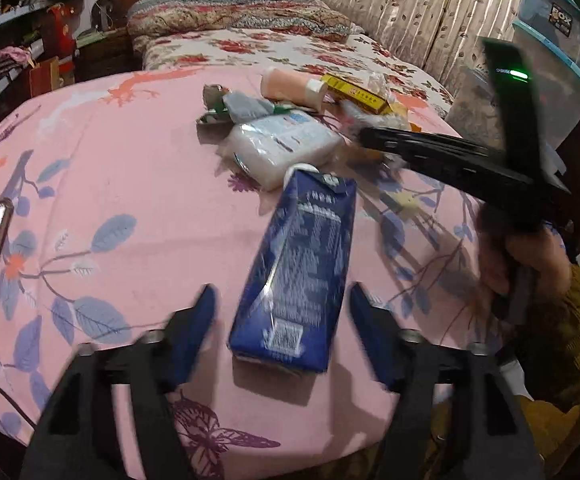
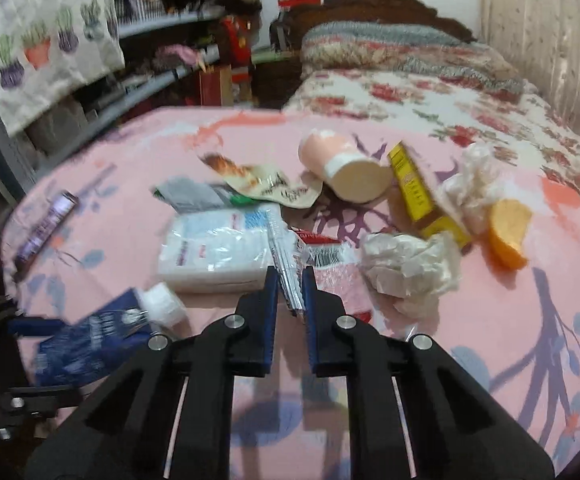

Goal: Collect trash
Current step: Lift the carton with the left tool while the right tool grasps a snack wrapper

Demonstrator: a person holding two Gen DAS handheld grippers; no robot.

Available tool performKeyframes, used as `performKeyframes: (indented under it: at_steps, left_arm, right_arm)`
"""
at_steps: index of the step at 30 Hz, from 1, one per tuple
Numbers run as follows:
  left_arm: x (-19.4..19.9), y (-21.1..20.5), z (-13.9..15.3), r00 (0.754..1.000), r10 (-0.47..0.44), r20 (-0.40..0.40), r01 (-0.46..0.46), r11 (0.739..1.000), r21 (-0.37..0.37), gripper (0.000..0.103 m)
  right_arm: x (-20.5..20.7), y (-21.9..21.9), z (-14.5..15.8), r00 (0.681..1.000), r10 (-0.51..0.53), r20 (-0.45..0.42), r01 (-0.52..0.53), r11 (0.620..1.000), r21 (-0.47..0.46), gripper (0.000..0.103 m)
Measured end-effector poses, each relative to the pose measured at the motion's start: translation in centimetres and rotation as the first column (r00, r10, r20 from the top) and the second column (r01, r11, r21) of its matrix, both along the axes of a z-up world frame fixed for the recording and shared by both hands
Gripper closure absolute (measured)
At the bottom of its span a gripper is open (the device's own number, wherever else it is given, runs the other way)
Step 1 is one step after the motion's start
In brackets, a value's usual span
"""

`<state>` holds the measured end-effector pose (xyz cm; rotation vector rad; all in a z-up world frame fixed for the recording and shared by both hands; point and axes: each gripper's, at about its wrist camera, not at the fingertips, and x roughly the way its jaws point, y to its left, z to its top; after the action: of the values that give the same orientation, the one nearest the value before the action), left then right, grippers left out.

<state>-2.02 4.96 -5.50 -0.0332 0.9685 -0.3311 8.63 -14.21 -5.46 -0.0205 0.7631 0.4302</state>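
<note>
The right gripper (image 2: 290, 280) had pinched a foil wrapper (image 2: 285, 252) mid-bed; the left gripper (image 1: 281, 320) gaped around the blue carton (image 1: 298, 268), not gripping. Most trash remained uncollected.

Floral bed (image 1: 290, 52), carved headboard (image 2: 390, 8), seemingly cluttered shelves (image 2: 161, 24).

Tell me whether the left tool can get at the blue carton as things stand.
Probably yes. The left tool is open, with a finger either side of the blue carton, which lies flat on the pink sheet. Nothing sits on the carton or blocks the near end.
</note>
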Motion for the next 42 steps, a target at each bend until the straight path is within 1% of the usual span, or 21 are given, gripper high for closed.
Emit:
performKeyframes:
  at_steps: [1, 4, 6, 7, 8, 10, 12, 15, 19, 20, 22, 25, 30, 31, 32, 33, 34, 38, 39, 40, 42]
  left_arm:
    - [0.0, -0.1, 0.2, 1.0, 0.001, 0.014, -0.001, 1.0, 0.001, 0.024]
    - [0.6, -1.2, 0.4, 0.999, -0.021, 0.031, 0.021, 1.0, 0.018, 0.024]
    - [1.0, -1.8, 0.1, 0.999, -0.032, 0.029, 0.031, 0.999, 0.032, 0.024]
    - [1.3, -2.0, -0.1, 0.999, -0.032, 0.024, 0.031, 0.999, 0.037, 0.034]
    - [1.5, -2.3, -0.5, 0.999, -0.035, 0.005, 0.035, 0.998, 0.043, 0.054]
    - [1.5, -2.4, -0.7, 0.999, -0.037, -0.002, 0.037, 0.999, 0.039, 0.055]
    - [1.3, -2.5, -0.5, 0.999, -0.049, -0.004, 0.049, 0.999, 0.022, 0.055]
    - [0.6, -2.8, 0.4, 0.997, -0.073, 0.011, 0.074, 0.997, -0.007, 0.055]
    - [0.6, -3.3, 1.4, 0.995, -0.102, 0.013, 0.102, 0.993, -0.058, 0.055]
    - [0.8, -3.6, 1.7, 0.994, -0.11, 0.013, 0.111, 0.992, -0.063, 0.055]
    - [1.0, -4.5, 2.0, 0.991, -0.132, 0.017, 0.133, 0.989, -0.06, 0.055]
    - [1.6, -6.6, 2.2, 0.984, -0.178, 0.014, 0.178, 0.983, -0.042, 0.055]
    - [2.4, -9.9, 1.9, 0.968, -0.251, 0.011, 0.251, 0.968, -0.017, 0.056]
    - [2.6, -10.6, 1.9, 0.964, -0.265, 0.011, 0.266, 0.964, -0.015, 0.056]
    - [2.8, -11.2, 1.8, 0.961, -0.277, 0.009, 0.277, 0.961, -0.013, 0.056]
    - [2.9, -11.8, 1.8, 0.957, -0.29, 0.008, 0.29, 0.957, -0.011, 0.056]
    - [3.0, -12.1, 1.7, 0.955, -0.298, 0.008, 0.298, 0.955, -0.008, 0.056]
    - [3.1, -13.2, 1.4, 0.949, -0.315, 0.01, 0.315, 0.949, 0.017, 0.056]
    - [3.1, -13.3, 1.3, 0.949, -0.316, 0.009, 0.316, 0.949, 0.02, 0.057]
    - [3.1, -13.4, 1.3, 0.949, -0.316, 0.008, 0.316, 0.949, 0.023, 0.057]
    - [3.1, -13.6, 1.0, 0.947, -0.32, -0.001, 0.32, 0.947, 0.035, 0.057]
  right_arm:
    - [-0.9, -1.0, 0.6, 1.0, -0.013, 0.006, 0.013, 0.999, 0.037, 0.089]
    - [-3.1, -4.3, 1.8, 0.999, -0.051, -0.007, 0.051, 0.985, 0.163, 0.089]
    - [-4.2, -7.2, 2.3, 0.996, -0.083, -0.035, 0.09, 0.961, 0.263, 0.089]
    - [-4.4, -8.3, 2.4, 0.994, -0.096, -0.05, 0.106, 0.947, 0.302, 0.089]
    - [-4.8, -9.5, 2.4, 0.992, -0.108, -0.066, 0.124, 0.932, 0.342, 0.089]
    - [-5.3, -12.0, 2.2, 0.985, -0.139, -0.104, 0.17, 0.891, 0.421, 0.089]
    - [-5.5, -13.8, 1.6, 0.977, -0.161, -0.141, 0.209, 0.856, 0.472, 0.089]
    - [-5.5, -16.2, 0.2, 0.963, -0.169, -0.209, 0.259, 0.79, 0.555, 0.089]
    - [-5.3, -18.2, -1.6, 0.942, -0.186, -0.278, 0.323, 0.723, 0.611, 0.089]
    - [-5.5, -18.7, -1.9, 0.937, -0.198, -0.289, 0.34, 0.714, 0.612, 0.089]
    - [-5.8, -19.6, -2.5, 0.926, -0.225, -0.304, 0.37, 0.703, 0.607, 0.089]
    - [-6.5, -20.7, -2.8, 0.917, -0.257, -0.305, 0.394, 0.703, 0.592, 0.085]
    - [-7.5, -21.3, -3.1, 0.909, -0.277, -0.31, 0.407, 0.747, 0.526, 0.084]
    - [-7.7, -21.6, -3.3, 0.906, -0.28, -0.316, 0.413, 0.748, 0.52, 0.077]
    - [-7.8, -21.9, -3.6, 0.902, -0.283, -0.325, 0.42, 0.747, 0.515, 0.054]
    - [-8.0, -22.3, -4.0, 0.899, -0.287, -0.33, 0.427, 0.744, 0.515, 0.038]
    - [-8.5, -22.7, -4.1, 0.898, -0.301, -0.323, 0.433, 0.735, 0.522, 0.028]
    - [-8.6, -22.7, -4.7, 0.907, -0.259, -0.331, 0.405, 0.748, 0.525, 0.046]
    - [-8.3, -22.6, -5.2, 0.906, -0.242, -0.347, 0.402, 0.748, 0.527, 0.049]
    - [-8.1, -22.6, -5.6, 0.904, -0.228, -0.361, 0.401, 0.747, 0.53, 0.056]
    - [-7.6, -22.4, -6.8, 0.89, -0.208, -0.405, 0.414, 0.739, 0.531, 0.061]
